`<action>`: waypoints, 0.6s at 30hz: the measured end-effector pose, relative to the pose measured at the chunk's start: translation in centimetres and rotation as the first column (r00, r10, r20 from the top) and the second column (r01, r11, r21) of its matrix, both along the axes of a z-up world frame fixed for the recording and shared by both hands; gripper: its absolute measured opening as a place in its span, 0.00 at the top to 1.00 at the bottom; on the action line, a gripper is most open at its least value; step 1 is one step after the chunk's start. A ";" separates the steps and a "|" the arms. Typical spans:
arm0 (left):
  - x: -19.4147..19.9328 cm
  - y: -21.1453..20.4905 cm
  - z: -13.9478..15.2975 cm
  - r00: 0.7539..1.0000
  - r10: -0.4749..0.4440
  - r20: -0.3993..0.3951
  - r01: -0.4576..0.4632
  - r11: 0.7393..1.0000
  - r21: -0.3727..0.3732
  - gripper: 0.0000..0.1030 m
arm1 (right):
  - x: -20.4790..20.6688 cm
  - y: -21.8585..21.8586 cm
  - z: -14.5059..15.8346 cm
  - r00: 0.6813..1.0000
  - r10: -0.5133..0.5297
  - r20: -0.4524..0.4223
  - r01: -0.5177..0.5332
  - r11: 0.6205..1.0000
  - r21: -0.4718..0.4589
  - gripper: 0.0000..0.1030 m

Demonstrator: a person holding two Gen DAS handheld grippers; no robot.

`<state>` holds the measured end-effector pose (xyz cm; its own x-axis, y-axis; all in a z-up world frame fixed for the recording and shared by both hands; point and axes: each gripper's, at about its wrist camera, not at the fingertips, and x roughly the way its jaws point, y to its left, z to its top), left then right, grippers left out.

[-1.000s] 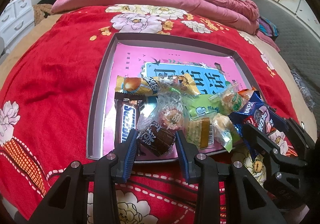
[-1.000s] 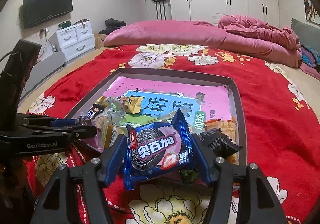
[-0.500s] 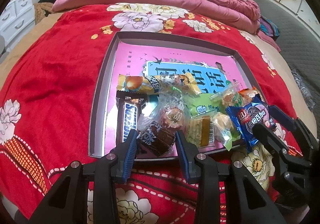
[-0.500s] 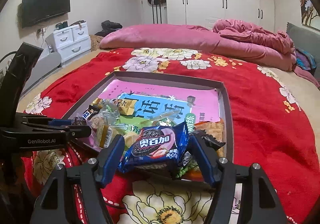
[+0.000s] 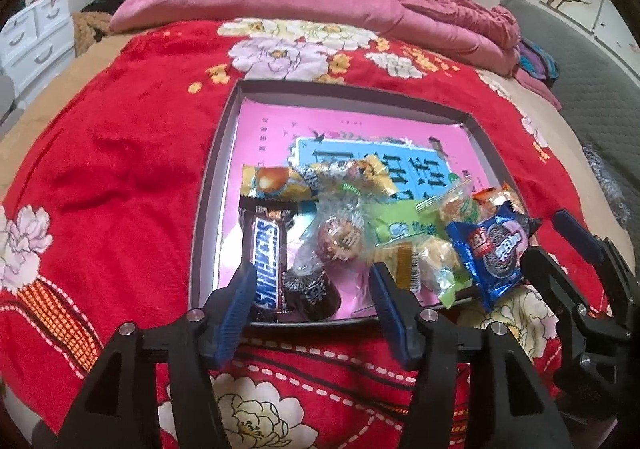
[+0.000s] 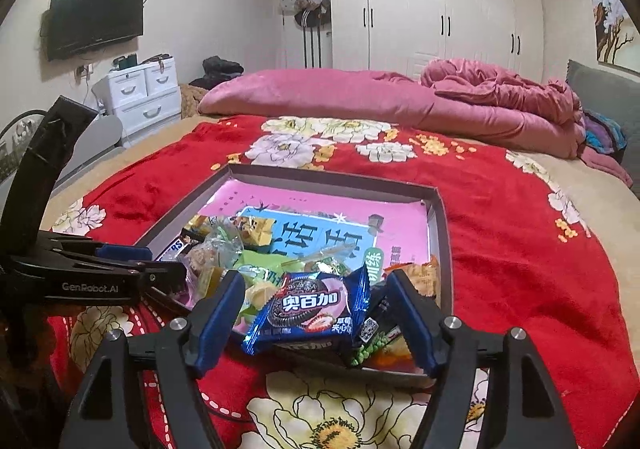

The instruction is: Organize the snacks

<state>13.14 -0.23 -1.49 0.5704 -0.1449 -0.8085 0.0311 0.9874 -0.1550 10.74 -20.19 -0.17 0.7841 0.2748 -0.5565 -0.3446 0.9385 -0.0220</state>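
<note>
Two grippers work at the near edge of a shallow grey box [image 5: 208, 185] that lies on a red floral blanket [image 5: 120, 153] spread over a bed. Inside the box a pink and blue booklet [image 5: 360, 145] lines the bottom, and a heap of wrapped snacks fills its near half.

In the left wrist view, the left gripper [image 5: 312, 281] hangs over the near rim with its blue-padded fingers spread wide and nothing clamped. Between them lie a Snickers bar [image 5: 266, 261] and a dark brown wrapped cake [image 5: 314, 291], the cake just beside the bar. Farther in sit a yellow packet [image 5: 280, 185], a clear-wrapped round pastry [image 5: 340, 237] and a green pouch [image 5: 400, 225].

The right gripper [image 6: 316, 289] is likewise open, its fingers standing clear on either side of a blue Oreo-style cookie packet [image 6: 308, 307]; no pad touches the wrapper. That packet rests tilted on the pile at the box's near right corner, partly over the rim, on top of a black packet [image 6: 380, 313] and a green-speckled wrapper [image 6: 370, 349]. An orange snack bag [image 6: 416, 275] lies against the right wall behind them.

A rolled pink quilt [image 6: 360, 101] lies at the head of the bed.
</note>
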 end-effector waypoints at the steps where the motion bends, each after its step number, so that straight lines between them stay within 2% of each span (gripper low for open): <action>1: -0.1 -0.1 0.3 1.000 -0.002 0.011 0.002 1.000 0.004 0.40 | -0.3 -0.1 0.3 1.000 -0.008 0.016 0.008 1.000 0.006 0.25; 11: -1.4 -0.1 2.0 0.998 0.000 0.064 -0.001 1.000 0.008 0.36 | -1.6 -1.9 2.0 0.994 -0.081 0.074 0.076 0.995 0.070 0.17; 14: -2.0 0.2 2.4 0.998 0.002 0.069 -0.002 1.000 0.000 0.32 | -2.0 -2.1 2.4 0.992 -0.096 0.083 0.090 0.993 0.070 0.12; 18: -2.9 0.1 2.7 0.997 -0.010 0.076 0.009 1.000 0.005 0.31 | -2.9 -2.0 2.9 0.992 -0.100 0.083 0.094 0.993 0.069 0.12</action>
